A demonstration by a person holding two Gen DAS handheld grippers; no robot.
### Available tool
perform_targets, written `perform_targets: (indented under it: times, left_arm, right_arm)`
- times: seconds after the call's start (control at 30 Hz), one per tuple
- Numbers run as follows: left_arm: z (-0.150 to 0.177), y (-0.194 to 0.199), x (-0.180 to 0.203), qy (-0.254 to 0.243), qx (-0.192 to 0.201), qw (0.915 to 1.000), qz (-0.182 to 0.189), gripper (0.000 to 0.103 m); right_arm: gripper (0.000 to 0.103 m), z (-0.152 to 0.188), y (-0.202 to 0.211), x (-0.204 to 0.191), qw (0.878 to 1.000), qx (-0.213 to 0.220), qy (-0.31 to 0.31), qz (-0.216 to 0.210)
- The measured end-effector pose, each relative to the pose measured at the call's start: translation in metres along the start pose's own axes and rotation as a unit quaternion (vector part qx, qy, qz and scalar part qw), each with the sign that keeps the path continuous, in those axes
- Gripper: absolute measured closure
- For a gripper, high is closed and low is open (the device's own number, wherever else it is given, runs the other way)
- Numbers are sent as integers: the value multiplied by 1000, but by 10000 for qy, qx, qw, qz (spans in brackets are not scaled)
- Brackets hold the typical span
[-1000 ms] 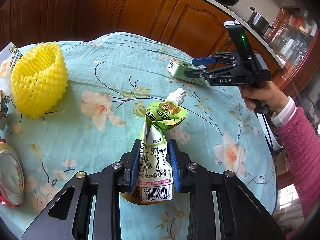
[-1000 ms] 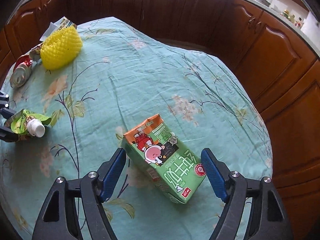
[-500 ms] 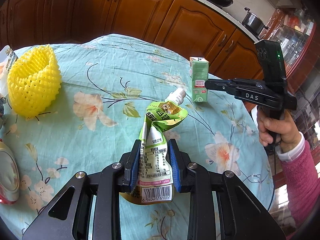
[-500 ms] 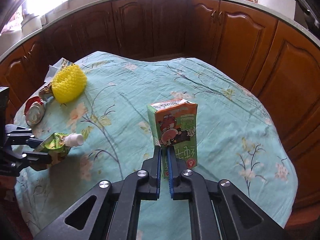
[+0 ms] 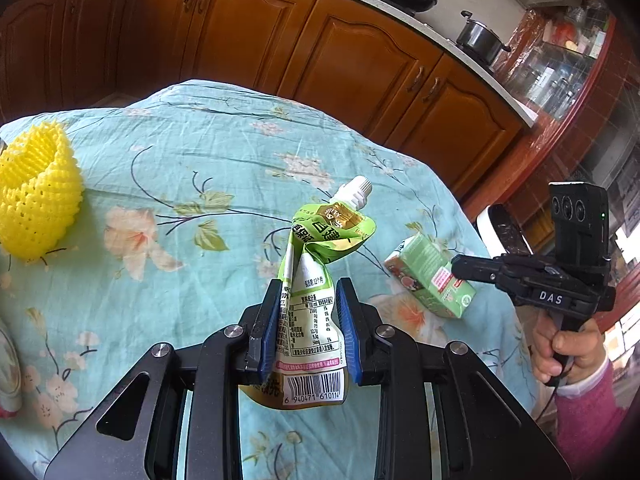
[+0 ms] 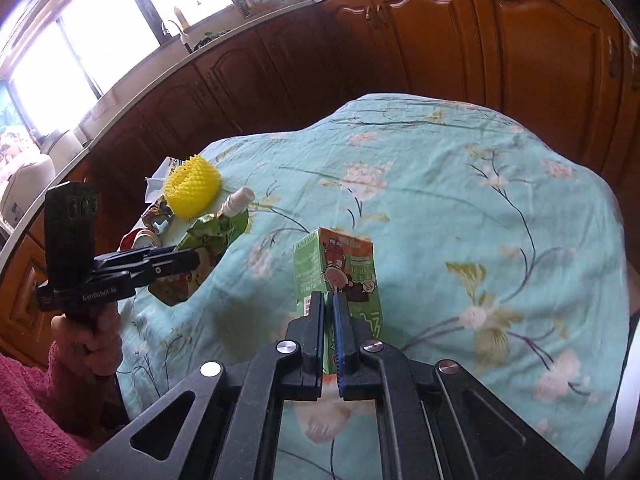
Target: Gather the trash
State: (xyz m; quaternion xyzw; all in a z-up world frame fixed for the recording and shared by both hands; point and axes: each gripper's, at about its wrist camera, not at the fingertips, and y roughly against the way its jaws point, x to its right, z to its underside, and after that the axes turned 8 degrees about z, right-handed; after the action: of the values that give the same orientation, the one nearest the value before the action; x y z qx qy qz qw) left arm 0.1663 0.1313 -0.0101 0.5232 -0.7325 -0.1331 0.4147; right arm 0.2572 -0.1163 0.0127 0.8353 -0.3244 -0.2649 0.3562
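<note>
Green drink carton pinched at its lower edge by right gripper, lifted above floral tablecloth; crumpled green spout pouch clamped in left gripper, also off the cloth; yellow foam fruit net resting well apart to the left, crushed can beside it
</note>
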Motion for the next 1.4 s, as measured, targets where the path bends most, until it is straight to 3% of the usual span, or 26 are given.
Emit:
perform_targets:
  times: [0.17,0.23,0.3,0.37,0.43,0.67,0.7,0.77,0.87,1.13,1.4]
  left_arm:
    - [1,0,10,-57,9,10000,39,78]
    - [4,2,9,-42,15,10000,-1,78]
    - [5,5,7,2,25,10000,-31,78]
    - [8,8,4,43,25,10000,-72,78]
    - [10,8,3,68,6,9999,-89,78]
    - [13,12,12,-29,7,10000,-66,78]
    - [13,11,14,-51,7,10000,-71,78]
    - [14,10,16,-47,-9,10000,-53,78]
    - [15,8,22,-84,-36,10000,-22,78]
    - [14,-14,61,-444,-226,9984,282,78]
    - [15,-51,126,-1018,-493,9914,663,78]
  right_arm:
    - [98,11,-4,-6,9997,-59,-133,-178]
    - [93,14,-8,-16,9995,-95,-54,-301]
    - [80,18,-9,-23,9998,-43,31,-210]
    - [41,21,-8,-28,9999,96,92,-36]
    - [35,23,-6,-32,9996,246,120,51]
    - [38,21,-29,-43,9987,82,326,384]
    - [40,21,-32,-42,9986,46,322,423]
    - [55,21,-41,-41,9978,-58,363,559]
    - [57,25,-41,-42,9964,-26,430,725]
    - [58,47,17,-13,9942,602,-298,834]
    - [58,87,72,31,9813,1036,-1231,1059]
